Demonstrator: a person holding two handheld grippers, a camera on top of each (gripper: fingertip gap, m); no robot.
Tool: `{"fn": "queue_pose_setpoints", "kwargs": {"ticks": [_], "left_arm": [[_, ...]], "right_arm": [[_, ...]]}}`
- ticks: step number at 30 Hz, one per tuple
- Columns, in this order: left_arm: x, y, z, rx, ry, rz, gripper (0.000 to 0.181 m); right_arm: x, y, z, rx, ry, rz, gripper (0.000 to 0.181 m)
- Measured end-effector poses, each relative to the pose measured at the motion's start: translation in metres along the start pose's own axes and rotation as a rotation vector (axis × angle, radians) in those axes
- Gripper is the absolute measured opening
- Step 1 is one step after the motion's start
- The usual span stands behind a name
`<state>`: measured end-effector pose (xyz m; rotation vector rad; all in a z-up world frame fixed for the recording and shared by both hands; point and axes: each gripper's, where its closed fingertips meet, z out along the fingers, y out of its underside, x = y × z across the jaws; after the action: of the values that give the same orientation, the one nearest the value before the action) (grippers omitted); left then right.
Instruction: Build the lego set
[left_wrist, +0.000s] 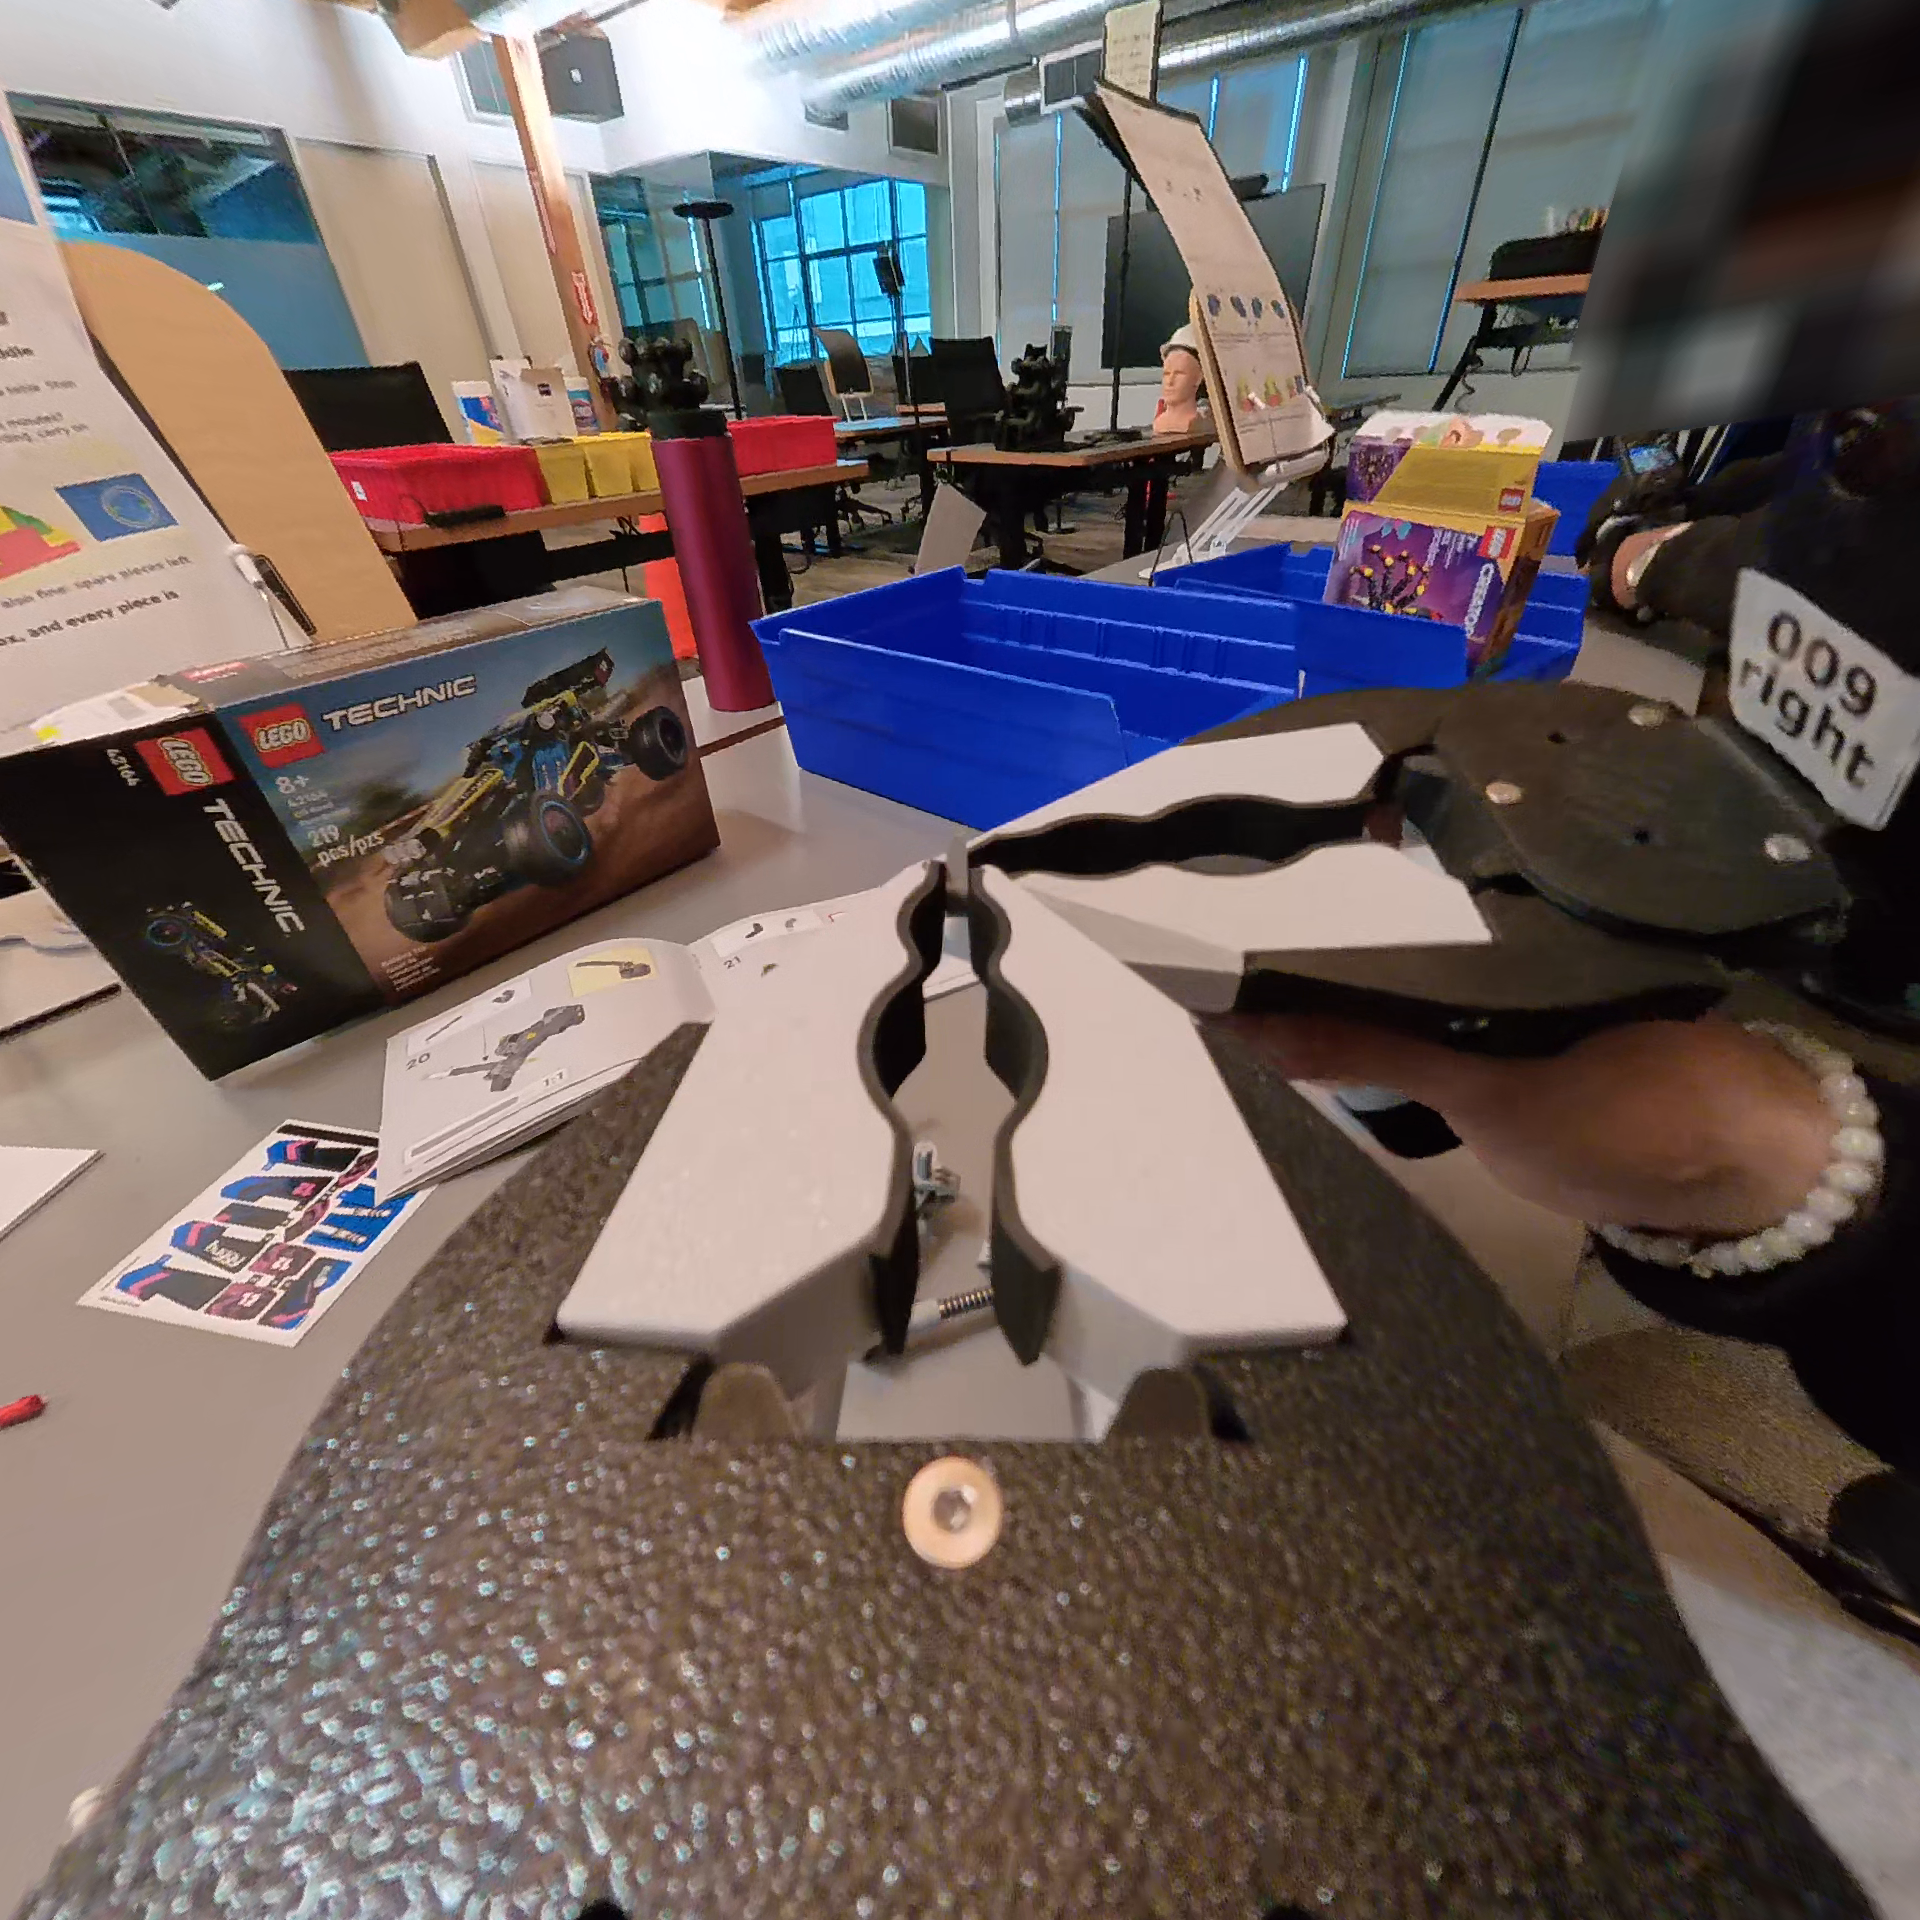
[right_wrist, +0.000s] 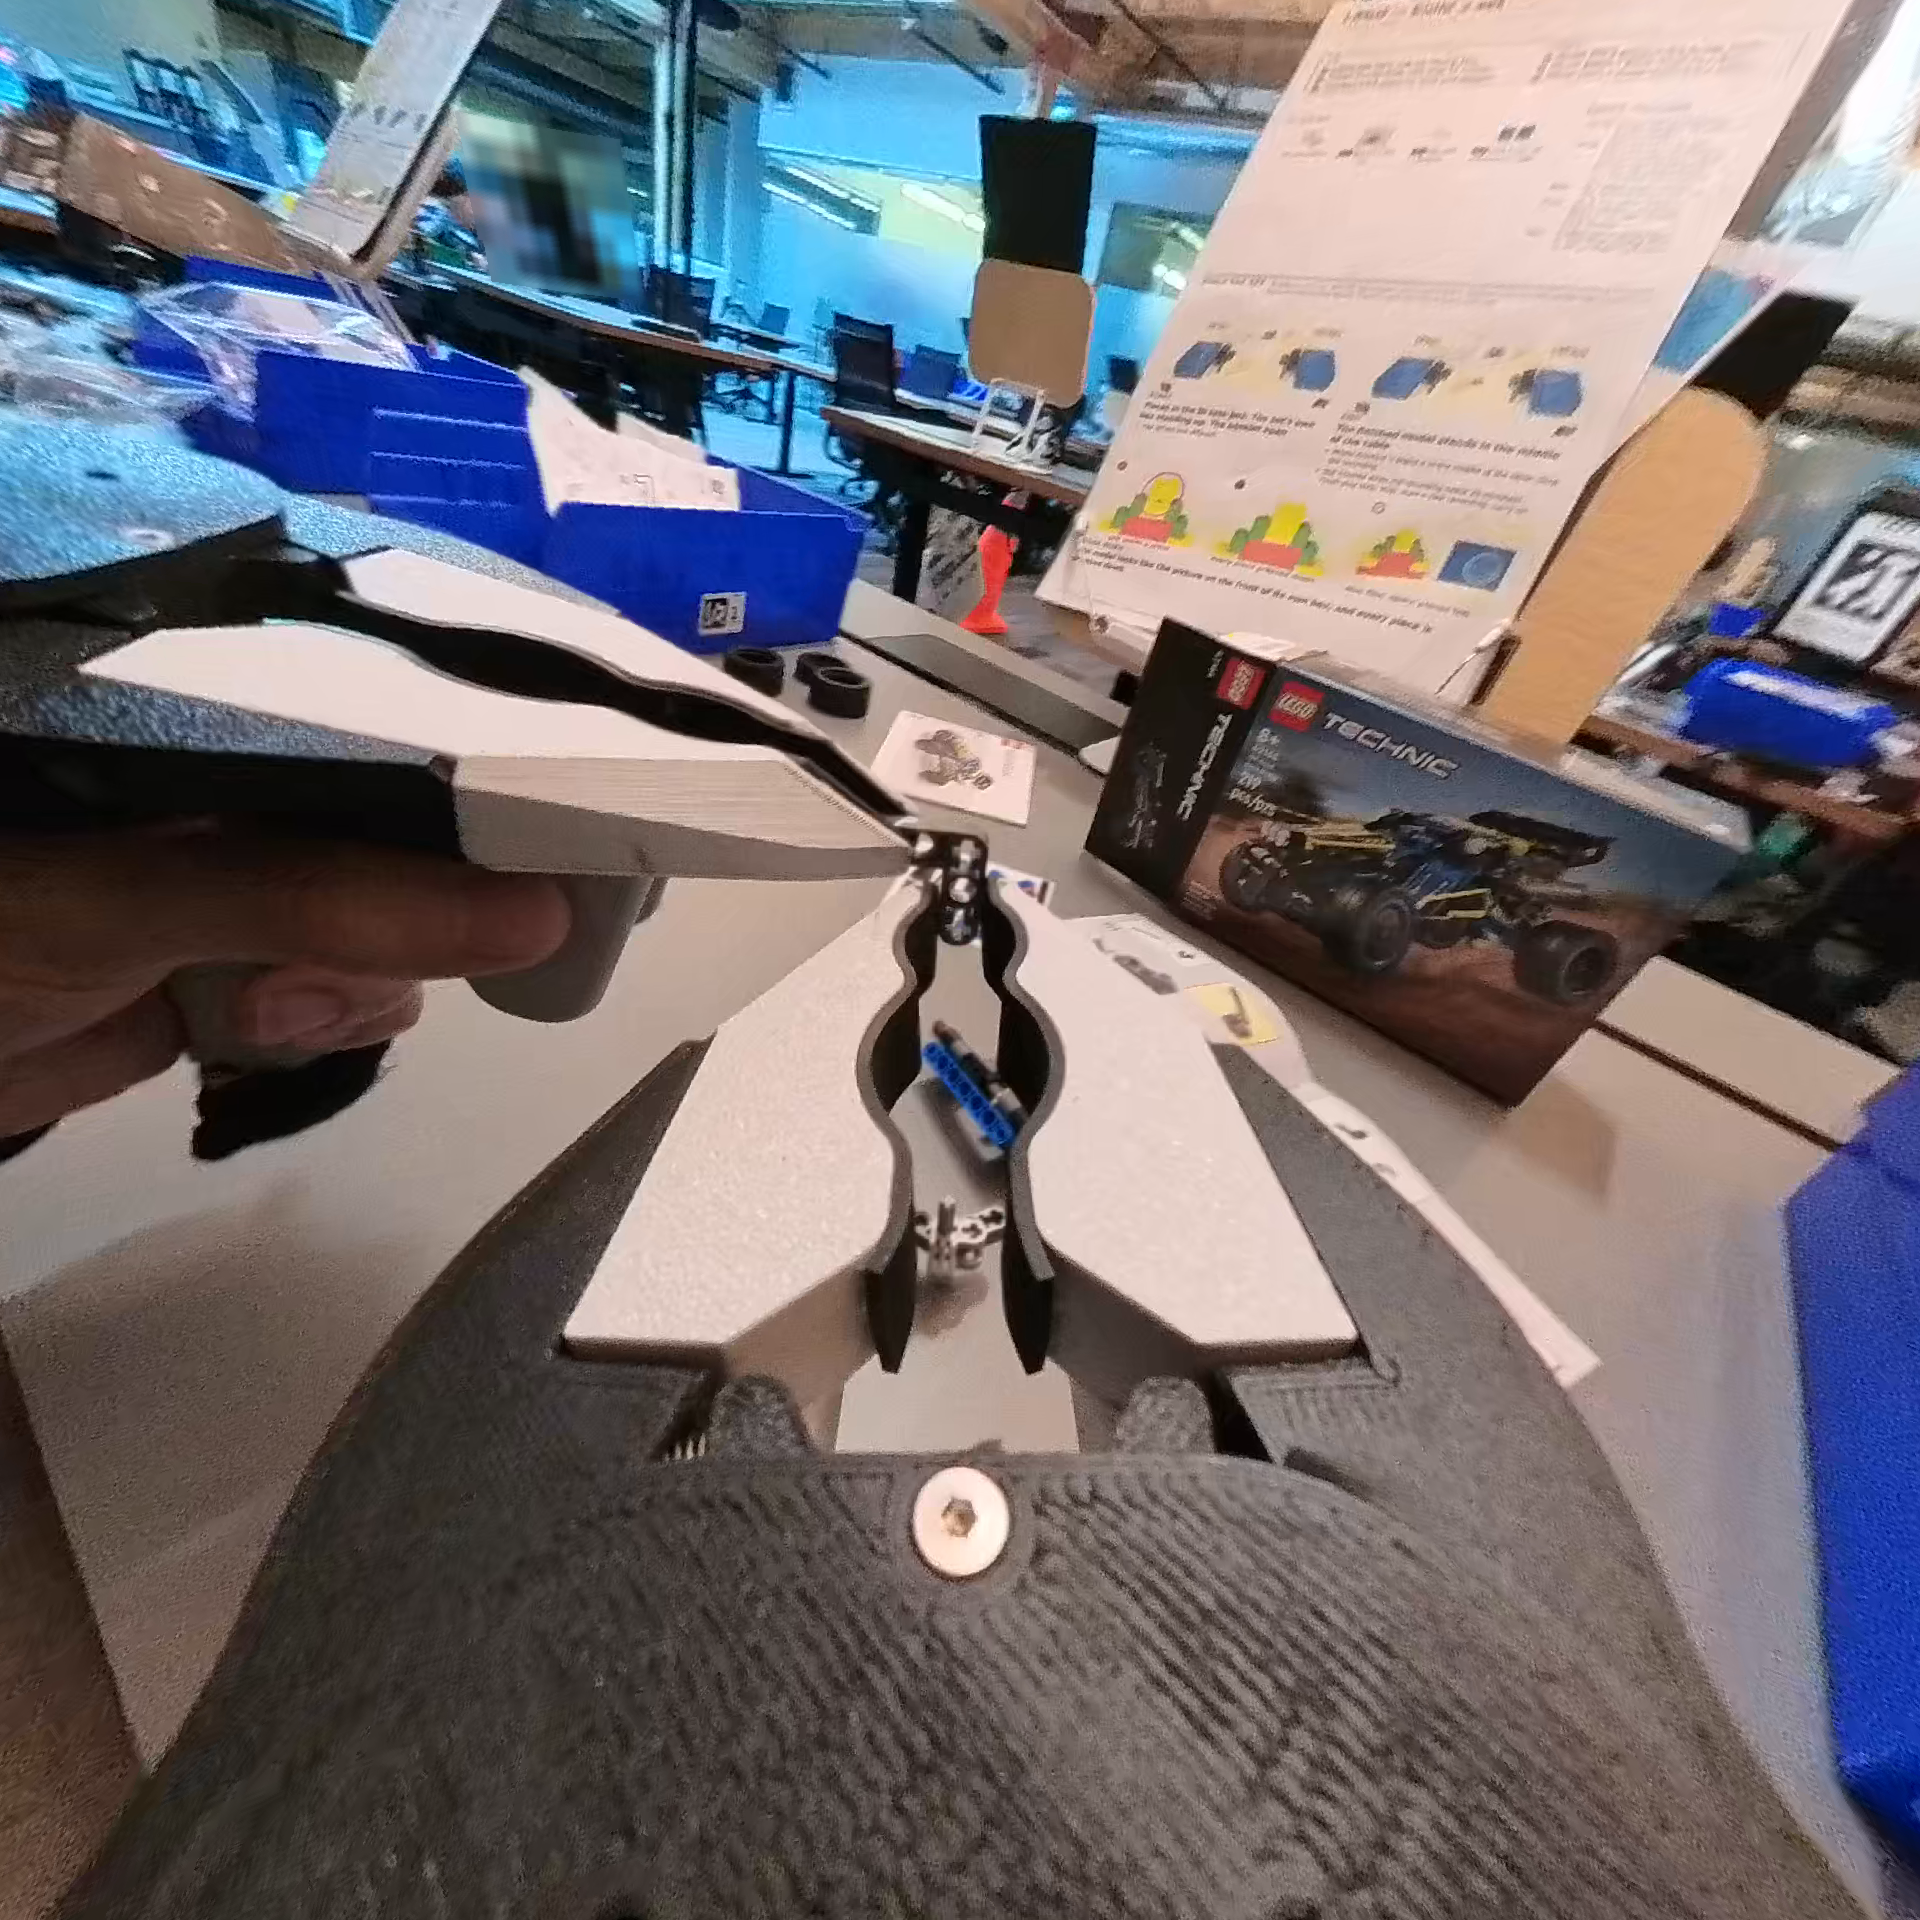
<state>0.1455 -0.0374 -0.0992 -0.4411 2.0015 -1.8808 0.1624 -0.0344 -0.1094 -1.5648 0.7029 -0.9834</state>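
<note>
In the right wrist view my right gripper (right_wrist: 961, 909) is shut on a small black lego piece (right_wrist: 963, 883) with round holes, held above the grey table (right_wrist: 312, 1195). My left gripper (right_wrist: 906, 840) comes in from the left, shut, with its tip against that piece. In the left wrist view my left gripper (left_wrist: 958, 873) and right gripper (left_wrist: 966, 847) meet tip to tip, and the piece is hidden. A blue lego beam assembly (right_wrist: 971, 1091) and a small grey part (right_wrist: 951, 1236) lie on the table below.
The lego set's box (left_wrist: 416, 810) (right_wrist: 1403, 862) stands behind an open instruction booklet (left_wrist: 540, 1039). A sticker sheet (left_wrist: 260, 1236) lies front left. Blue bins (left_wrist: 987, 675) (right_wrist: 675, 540) stand at the back, black tyres (right_wrist: 821, 675) beside them. Another blue bin (right_wrist: 1860, 1351) is close right. Only a small space, under 4 cm, lies between the two pairs of fingers.
</note>
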Motion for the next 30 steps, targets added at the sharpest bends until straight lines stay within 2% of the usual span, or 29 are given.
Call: {"fn": "queue_pose_setpoints", "kwargs": {"ticks": [3,7,10,13,17,22,30], "left_arm": [[0.006,-0.001,0.0,0.004,0.062,0.065,0.002],[0.025,-0.007,-0.009,0.026,0.269,0.299,0.013],[0.035,-0.008,-0.018,0.012,0.411,0.419,0.016],[0.037,-0.002,-0.019,-0.041,0.477,0.552,0.016],[0.044,0.005,-0.02,-0.088,0.55,0.687,0.013],[0.048,0.007,-0.021,-0.091,0.595,0.75,0.005],[0.053,0.014,-0.029,-0.069,0.662,0.841,0.009]], "right_arm": [[-0.003,0.0,-0.003,0.027,-0.13,0.118,0.005],[-0.022,0.001,-0.019,0.016,-0.595,0.527,0.005],[-0.025,0.002,-0.033,0.059,-0.803,0.743,0.005],[-0.036,0.004,-0.042,0.06,-0.953,0.838,0.005],[-0.048,-0.003,-0.052,0.077,-1.102,0.909,0.005],[-0.05,-0.005,-0.054,0.077,-1.143,0.965,0.005],[-0.063,0.001,-0.058,0.004,-1.219,0.99,0.005]]}}
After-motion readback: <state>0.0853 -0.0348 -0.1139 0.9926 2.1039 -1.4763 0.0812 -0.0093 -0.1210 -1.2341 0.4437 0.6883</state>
